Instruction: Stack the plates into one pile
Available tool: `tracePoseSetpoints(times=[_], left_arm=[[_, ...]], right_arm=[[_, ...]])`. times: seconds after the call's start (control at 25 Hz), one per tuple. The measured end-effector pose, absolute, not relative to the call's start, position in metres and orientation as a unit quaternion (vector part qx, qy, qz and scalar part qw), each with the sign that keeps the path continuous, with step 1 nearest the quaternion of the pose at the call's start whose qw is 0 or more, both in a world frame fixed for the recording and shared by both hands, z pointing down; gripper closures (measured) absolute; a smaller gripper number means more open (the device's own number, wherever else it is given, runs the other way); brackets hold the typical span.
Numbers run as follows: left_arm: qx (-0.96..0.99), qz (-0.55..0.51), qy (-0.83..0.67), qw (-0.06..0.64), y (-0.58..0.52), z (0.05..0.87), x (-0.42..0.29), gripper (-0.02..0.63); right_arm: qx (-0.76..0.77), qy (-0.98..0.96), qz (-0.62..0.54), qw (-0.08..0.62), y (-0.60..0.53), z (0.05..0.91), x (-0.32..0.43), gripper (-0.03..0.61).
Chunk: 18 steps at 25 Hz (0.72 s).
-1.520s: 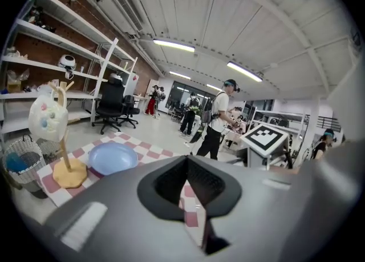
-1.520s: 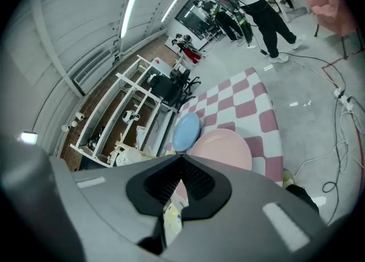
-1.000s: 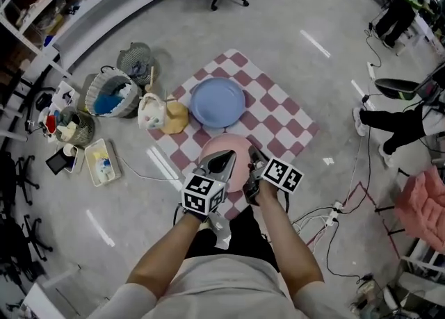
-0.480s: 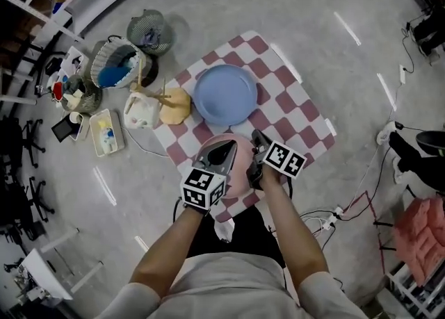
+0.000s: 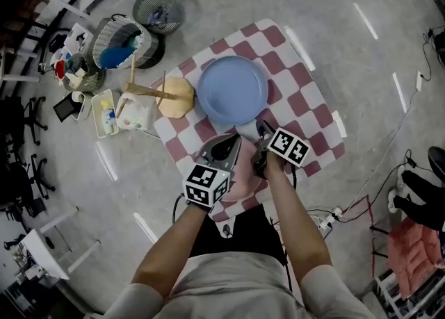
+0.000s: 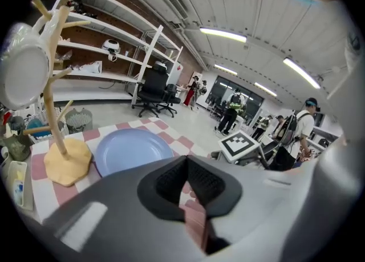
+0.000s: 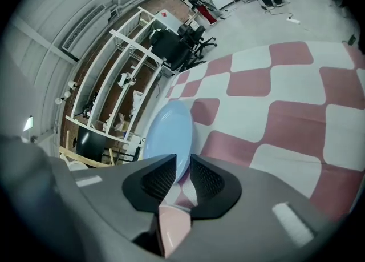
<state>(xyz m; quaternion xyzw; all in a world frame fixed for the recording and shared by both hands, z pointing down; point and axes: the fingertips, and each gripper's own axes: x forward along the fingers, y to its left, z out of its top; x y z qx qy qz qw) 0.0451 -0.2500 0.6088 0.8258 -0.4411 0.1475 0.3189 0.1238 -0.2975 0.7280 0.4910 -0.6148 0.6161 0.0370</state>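
A blue plate (image 5: 232,90) lies flat on a pink-and-white checked cloth (image 5: 306,112) on the floor. A pink plate (image 5: 242,177) is held just above the cloth, close to the blue plate's near rim. My left gripper (image 5: 231,145) is shut on the pink plate's left rim, and my right gripper (image 5: 263,133) is shut on its right rim. In the left gripper view the pink plate (image 6: 195,224) runs out from between the jaws, with the blue plate (image 6: 132,151) beyond. The right gripper view shows the pink plate's rim (image 7: 173,229) clamped and the blue plate (image 7: 169,135) just ahead.
A wooden mug tree (image 5: 167,94) on a yellow base stands at the cloth's left edge, next to a white mug (image 5: 135,112). Wire baskets (image 5: 118,43) and a small tray (image 5: 106,112) sit further left. Cables (image 5: 327,217) trail at the right. People stand far off (image 6: 232,111).
Both grippers have carried the pink plate forward, so it now sits nearer the blue plate. The head camera has shifted too, and the cloth lies more central.
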Motion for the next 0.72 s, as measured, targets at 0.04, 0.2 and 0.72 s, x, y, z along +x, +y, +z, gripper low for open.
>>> tracePoseSetpoints(times=[0.04, 0.2, 0.72], left_arm=[[0.823, 0.148, -0.444, 0.321, -0.251, 0.611, 0.043, 0.607], [0.816, 0.15, -0.452, 0.327, -0.252, 0.62, 0.036, 0.607], [0.807, 0.154, -0.46, 0.336, -0.252, 0.631, 0.028, 0.607]], right_arm=[[0.491, -0.612, 0.618, 0.04, -0.301, 0.733, 0.122, 0.511], [0.496, -0.601, 0.624, 0.05, -0.315, 0.752, 0.118, 0.502], [0.501, -0.531, 0.683, 0.037, -0.332, 0.786, 0.111, 0.537]])
